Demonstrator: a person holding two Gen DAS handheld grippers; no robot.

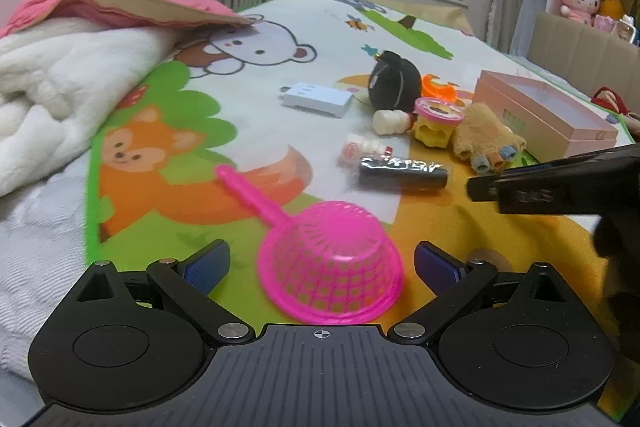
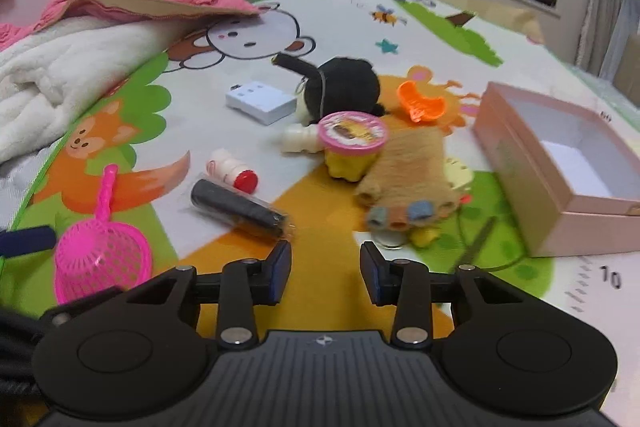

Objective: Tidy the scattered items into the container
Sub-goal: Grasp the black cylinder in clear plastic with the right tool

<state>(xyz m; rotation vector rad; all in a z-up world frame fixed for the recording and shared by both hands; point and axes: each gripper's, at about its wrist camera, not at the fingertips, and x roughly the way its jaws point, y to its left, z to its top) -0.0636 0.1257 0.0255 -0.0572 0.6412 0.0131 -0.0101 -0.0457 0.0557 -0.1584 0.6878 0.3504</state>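
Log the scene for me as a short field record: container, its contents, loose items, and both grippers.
container: open pink cardboard box at the right of the play mat
contents: white floor visible, no items seen inside
nearest loose item: pink plastic mesh strainer, dome up, between the pads of the left gripper
other loose items: black cylinder tube, white power adapter, black plush toy, orange plastic clip, tan furry paw
left gripper: open, pads not touching the strainer
right gripper: open, nothing between its pads
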